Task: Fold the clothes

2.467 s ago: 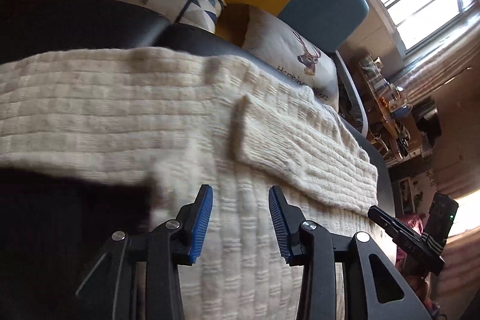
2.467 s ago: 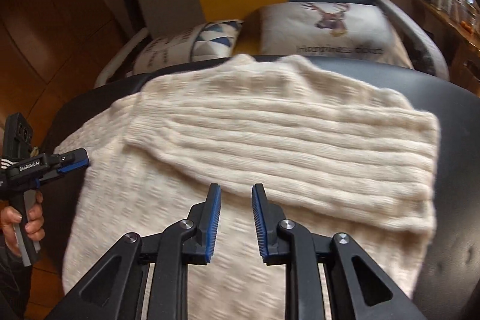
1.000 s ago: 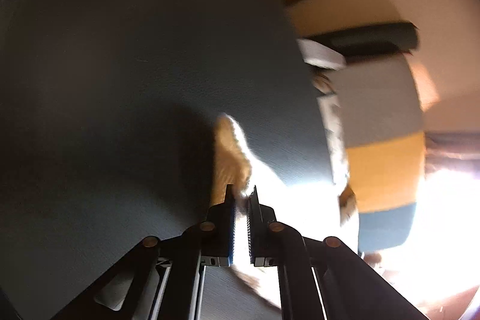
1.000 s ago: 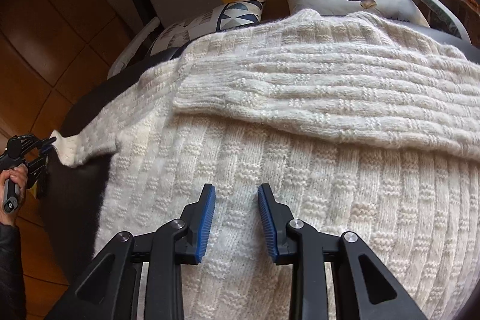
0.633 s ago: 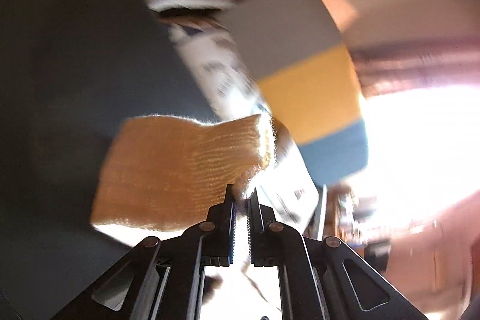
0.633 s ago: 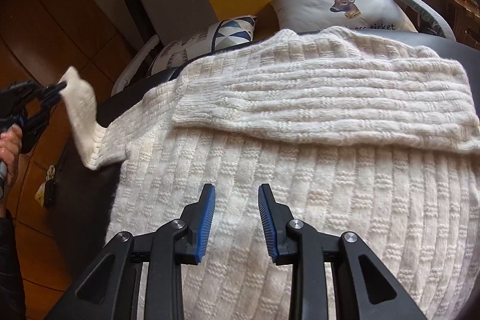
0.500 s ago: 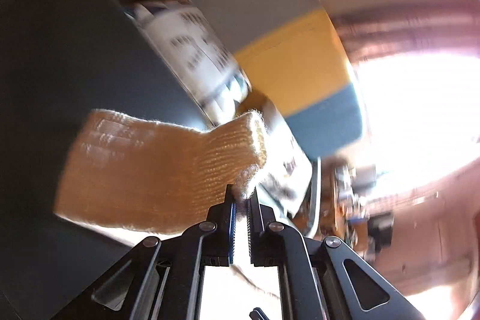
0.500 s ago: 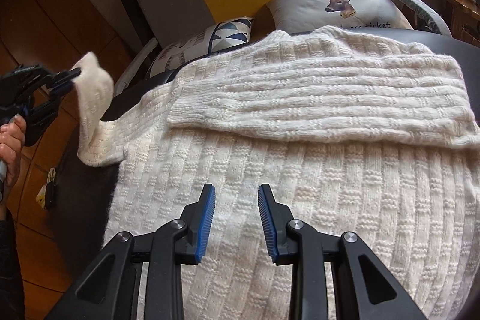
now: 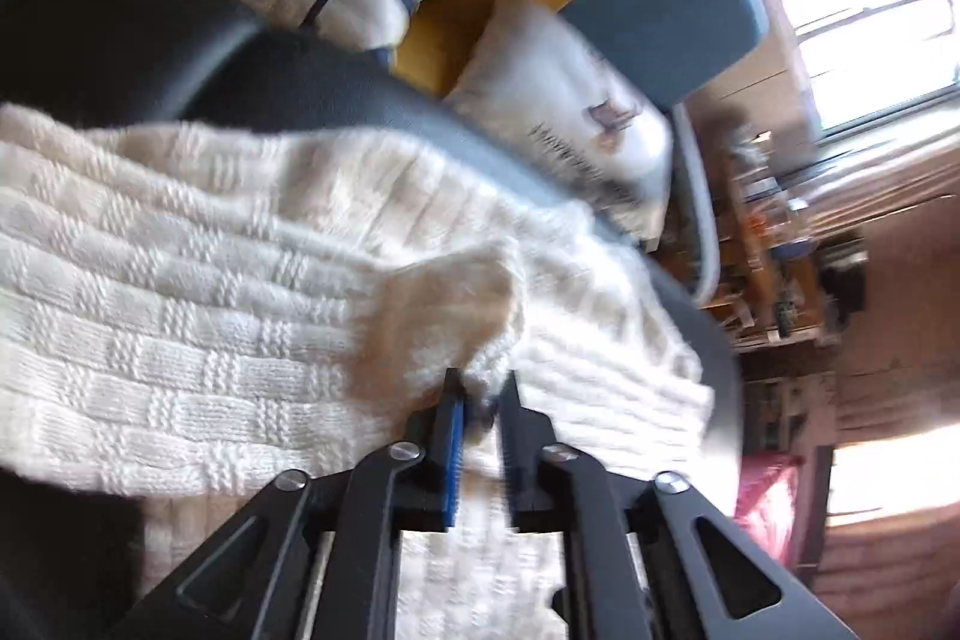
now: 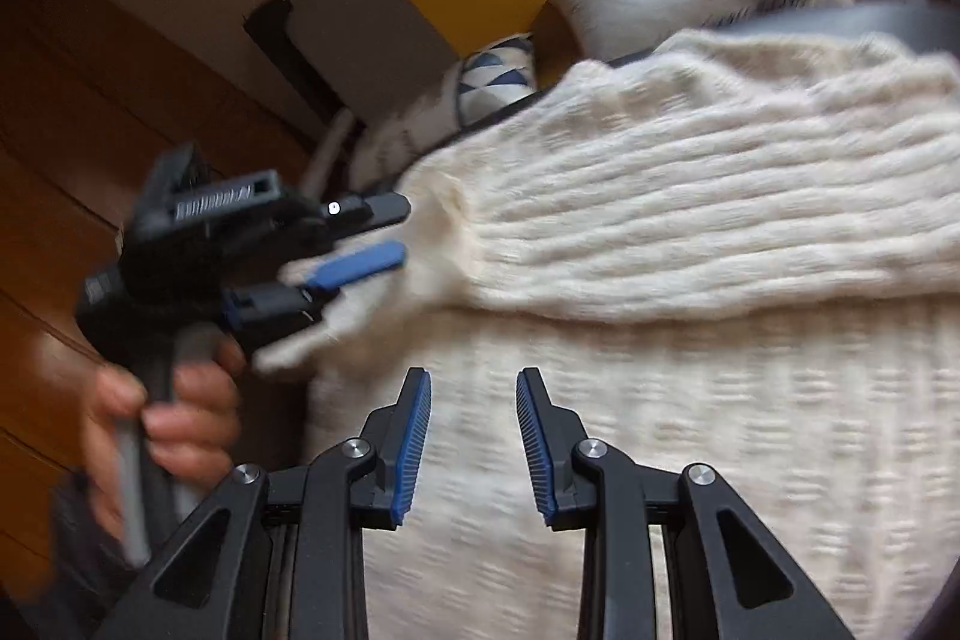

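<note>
We are folding the left sleeve (image 9: pixel 444 316) across the sweater (image 10: pixel 690 400), which lies on a black seat (image 9: pixel 288 82). Our left gripper (image 9: pixel 480 403) is opening, the cuff between its jaws. Next: pull clear. Our right gripper (image 10: pixel 474 436) hangs part-open, empty. 2 cushions (image 9: pixel 570 124) sit behind, not obstructing.
</note>
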{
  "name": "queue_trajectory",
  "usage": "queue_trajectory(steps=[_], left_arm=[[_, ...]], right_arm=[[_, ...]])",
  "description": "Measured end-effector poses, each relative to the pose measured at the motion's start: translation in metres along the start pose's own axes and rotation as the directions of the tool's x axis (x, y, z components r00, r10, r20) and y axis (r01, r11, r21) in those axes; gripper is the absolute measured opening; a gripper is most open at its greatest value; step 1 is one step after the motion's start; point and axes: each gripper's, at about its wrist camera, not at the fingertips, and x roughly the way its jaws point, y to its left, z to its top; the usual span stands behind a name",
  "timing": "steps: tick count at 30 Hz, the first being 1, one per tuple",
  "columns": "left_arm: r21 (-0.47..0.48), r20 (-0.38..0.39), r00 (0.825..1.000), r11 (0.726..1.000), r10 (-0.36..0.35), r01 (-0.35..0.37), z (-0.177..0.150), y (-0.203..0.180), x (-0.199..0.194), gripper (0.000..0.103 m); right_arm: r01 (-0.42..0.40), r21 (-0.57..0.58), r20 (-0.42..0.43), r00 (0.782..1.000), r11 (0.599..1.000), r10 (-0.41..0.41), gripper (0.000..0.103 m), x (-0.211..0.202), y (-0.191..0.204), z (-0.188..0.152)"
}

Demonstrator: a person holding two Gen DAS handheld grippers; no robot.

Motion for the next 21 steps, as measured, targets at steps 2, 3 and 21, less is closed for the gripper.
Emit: queue_trajectory(steps=[2, 3, 21], left_arm=[[-0.034, 0.008, 0.998, 0.997, -0.064, 0.065, -0.001, 0.006, -0.010, 0.034], [-0.044, 0.022, 0.994, 0.993, -0.111, 0.112, -0.003, 0.008, -0.021, 0.036], [-0.320, 0.182, 0.956, 0.905, -0.230, 0.279, -0.041, 0.198, -0.113, 0.045]], right_arm=[[-0.082, 0.064, 0.000, 0.997, 0.995, 0.082, 0.030, 0.014, 0.000, 0.010], [-0.088, 0.079, 0.001, 0.996, 0.993, 0.088, 0.030, 0.021, 0.001, 0.014], [-0.105, 0.338, 0.108, 0.991, 0.935, 0.072, 0.011, 0.090, 0.009, 0.004]])
